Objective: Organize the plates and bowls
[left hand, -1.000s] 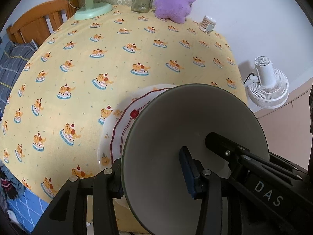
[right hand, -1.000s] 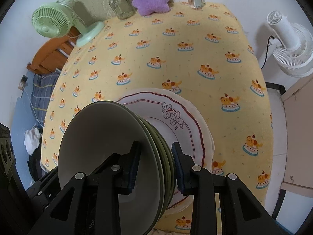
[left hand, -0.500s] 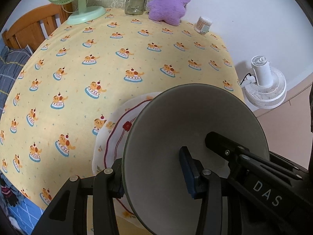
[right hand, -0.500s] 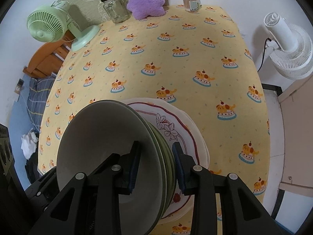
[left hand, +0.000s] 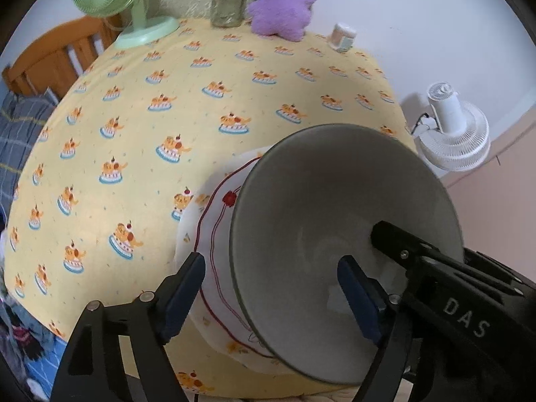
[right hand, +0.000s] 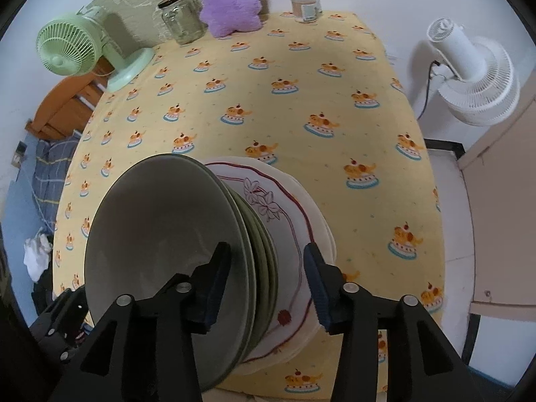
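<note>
Left gripper (left hand: 268,298): jaws have just been opening and now stand spread, the near rim of the bowls between them but neither blue pad pressing it
Right gripper (right hand: 266,281): jaws have just been opening too, astride the opposite rim, a gap showing on each side, so nothing is pinched
Key relation: the bowl stack (right hand: 174,251) sits directly between the two grippers, each straddling a rim edge from its own side; I judge both must rise straight off the rim to clear it, and neither hand is plainly nearer
Bowl stack: several nested grey-green bowls, smooth glazed, round and flaring, pale inside (left hand: 345,221), apparently resting on the plates at the near edge of the table
Plates (right hand: 294,221): white, scalloped rims, red line and flower print, stacked beneath the bowls
Tablecloth (left hand: 140,154): soft yellow fabric printed with cakes
Far edge: green fan (right hand: 70,48), glass jar (right hand: 181,20), purple plush (right hand: 231,0), small lidded tub (right hand: 305,6)
Off the table: white fan (right hand: 475,80) by the wall
</note>
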The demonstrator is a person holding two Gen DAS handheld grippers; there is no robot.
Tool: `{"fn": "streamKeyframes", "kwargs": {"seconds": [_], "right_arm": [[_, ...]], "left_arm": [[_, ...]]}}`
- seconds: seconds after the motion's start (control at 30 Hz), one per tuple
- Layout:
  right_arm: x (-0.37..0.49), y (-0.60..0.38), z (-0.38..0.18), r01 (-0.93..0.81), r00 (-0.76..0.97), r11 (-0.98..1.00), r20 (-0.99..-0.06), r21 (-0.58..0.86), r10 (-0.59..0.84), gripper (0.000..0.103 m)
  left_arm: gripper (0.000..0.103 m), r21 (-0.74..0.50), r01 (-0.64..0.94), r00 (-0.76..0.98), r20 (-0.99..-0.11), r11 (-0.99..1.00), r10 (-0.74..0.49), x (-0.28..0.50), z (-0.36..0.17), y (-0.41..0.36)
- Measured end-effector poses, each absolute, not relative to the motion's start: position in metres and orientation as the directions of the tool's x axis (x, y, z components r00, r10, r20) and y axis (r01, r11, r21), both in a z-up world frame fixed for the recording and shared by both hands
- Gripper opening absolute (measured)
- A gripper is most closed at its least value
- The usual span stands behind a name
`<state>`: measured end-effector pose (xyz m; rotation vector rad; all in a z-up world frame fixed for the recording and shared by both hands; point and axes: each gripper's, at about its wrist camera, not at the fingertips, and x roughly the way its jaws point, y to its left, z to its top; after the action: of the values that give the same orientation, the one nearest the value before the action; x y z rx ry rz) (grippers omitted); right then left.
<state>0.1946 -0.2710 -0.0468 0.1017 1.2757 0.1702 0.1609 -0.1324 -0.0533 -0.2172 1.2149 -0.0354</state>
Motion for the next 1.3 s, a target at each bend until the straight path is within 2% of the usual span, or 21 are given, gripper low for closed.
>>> {"fn": "streamKeyframes", "kwargs": {"seconds": [0.2, 0.47, 0.73, 0.97, 1.13, 1.3], "right_arm": [[0.183, -0.263, -0.028, -0.045, 0.344, 0.985, -0.923, 0.166, 0.171, 0.065], [0.164, -0.232, 0.011, 0.015, 0.486, 0.998, -0.873, 0.066, 0.051, 0.068], [0.135, -0.187, 0.034, 0.085, 0.607, 0.995, -0.794, 0.044, -0.017, 0.073], [0.112, -0.142, 0.031, 0.113, 0.677, 0.992, -0.735, 0.053, -0.038, 0.074], [0.089, -0.121, 0.021, 0.079, 0.74, 0.996, -0.673, 0.053, -0.023, 0.08], [0.076, -0.113, 0.006, 0.029, 0.751, 0.999, -0.66, 0.037, 0.002, 0.082]], "left_arm": [[0.085, -0.178, -0.024, 0.403, -0.902, 0.984, -0.153, 0.156, -0.032, -0.121], [0.085, -0.17, 0.096, 0.485, -0.852, 0.981, -0.195, 0.152, -0.003, -0.095], [0.085, -0.097, 0.168, 0.593, -0.785, 0.981, -0.179, 0.14, 0.015, -0.045], [0.088, -0.036, 0.178, 0.67, -0.728, 0.983, -0.148, 0.125, 0.012, 0.007], [0.09, -0.008, 0.143, 0.711, -0.695, 0.99, -0.108, 0.105, 0.002, 0.03], [0.092, -0.017, 0.095, 0.74, -0.668, 0.995, -0.082, 0.081, -0.013, 0.04]]}}
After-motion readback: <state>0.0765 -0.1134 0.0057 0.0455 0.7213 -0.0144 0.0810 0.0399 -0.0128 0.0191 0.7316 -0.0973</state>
